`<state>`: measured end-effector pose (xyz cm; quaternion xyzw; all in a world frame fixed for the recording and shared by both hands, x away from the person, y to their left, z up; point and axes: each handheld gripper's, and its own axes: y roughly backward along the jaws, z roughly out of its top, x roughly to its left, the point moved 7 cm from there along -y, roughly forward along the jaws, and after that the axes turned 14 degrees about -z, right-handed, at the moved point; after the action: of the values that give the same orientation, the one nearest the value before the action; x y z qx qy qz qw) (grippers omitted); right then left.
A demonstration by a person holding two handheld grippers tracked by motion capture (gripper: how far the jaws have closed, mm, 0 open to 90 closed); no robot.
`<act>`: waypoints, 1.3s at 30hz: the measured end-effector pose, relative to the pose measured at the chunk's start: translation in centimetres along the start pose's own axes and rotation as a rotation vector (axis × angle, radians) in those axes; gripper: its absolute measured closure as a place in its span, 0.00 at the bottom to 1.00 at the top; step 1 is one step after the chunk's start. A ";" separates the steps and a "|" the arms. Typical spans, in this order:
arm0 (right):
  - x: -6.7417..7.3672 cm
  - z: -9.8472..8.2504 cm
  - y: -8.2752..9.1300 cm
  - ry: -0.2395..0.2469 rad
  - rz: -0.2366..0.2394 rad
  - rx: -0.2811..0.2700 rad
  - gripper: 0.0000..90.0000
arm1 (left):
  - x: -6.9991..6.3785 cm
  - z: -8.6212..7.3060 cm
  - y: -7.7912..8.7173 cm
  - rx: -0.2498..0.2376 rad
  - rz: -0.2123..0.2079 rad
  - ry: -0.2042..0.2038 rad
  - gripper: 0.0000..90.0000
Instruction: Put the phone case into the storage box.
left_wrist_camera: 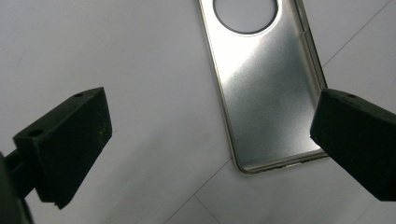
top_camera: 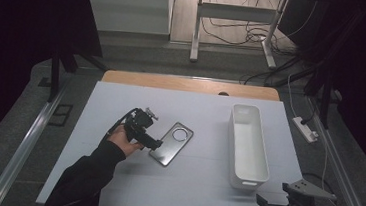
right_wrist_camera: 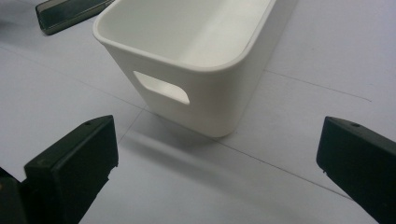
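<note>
High view. Item nearest the camera: right gripper (top_camera: 273, 205), at 5 o'clock on the table edge, grey three-cornered plate on top, jaws spread, nothing between them. Just beyond it, at 3 o'clock on the white table (top_camera: 198, 194): white bin (top_camera: 249, 143), long and narrow, standing upright, its near end close to that gripper. Left gripper (top_camera: 153, 141), held in a hand (top_camera: 120, 140) with a dark sleeve (top_camera: 81, 177), sits at 9 o'clock of the table's middle; its tips lie at the near left edge of a metal phone case (top_camera: 171, 143). The case lies flat near the table's middle, round camera opening toward 1 o'clock, well apart from the bin.

Left gripper view. Jaws wide apart, gripping nothing. Phone case (left_wrist_camera: 266, 93) flat on the table, running from 12 o'clock down toward 4 o'clock; its lower corner lies between the jaws, nearer the right one, which overlaps its edge.

Right gripper view. Jaws fully spread, empty. Bin (right_wrist_camera: 196, 51) ahead at 12 o'clock, handle slot (right_wrist_camera: 161, 87) facing the camera. End of the phone case (right_wrist_camera: 70, 13) at 11 o'clock.
</note>
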<state>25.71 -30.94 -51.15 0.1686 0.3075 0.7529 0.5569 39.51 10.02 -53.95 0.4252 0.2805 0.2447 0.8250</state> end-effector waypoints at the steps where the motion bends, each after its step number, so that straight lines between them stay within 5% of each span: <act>1: 0.0 0.0 0.0 0.000 0.000 0.000 0.00 | 0.0 -0.1 -0.1 0.007 -0.002 -0.002 0.00; 24: 0.1 0.0 -0.1 0.006 0.005 0.006 0.00 | 0.7 -2.0 -4.2 0.088 0.009 0.010 0.00; 34: 0.1 0.0 -0.1 0.004 0.000 0.004 0.00 | 0.7 -2.1 -4.6 0.069 -0.024 0.023 0.01; 39: 0.1 0.0 0.0 0.005 0.000 0.006 0.00 | 0.8 -2.2 -4.2 0.044 -0.020 0.027 0.09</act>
<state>25.71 -30.86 -51.21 0.1681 0.3112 0.7523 0.5558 39.28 9.58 -58.77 0.4372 0.3015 0.2358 0.8139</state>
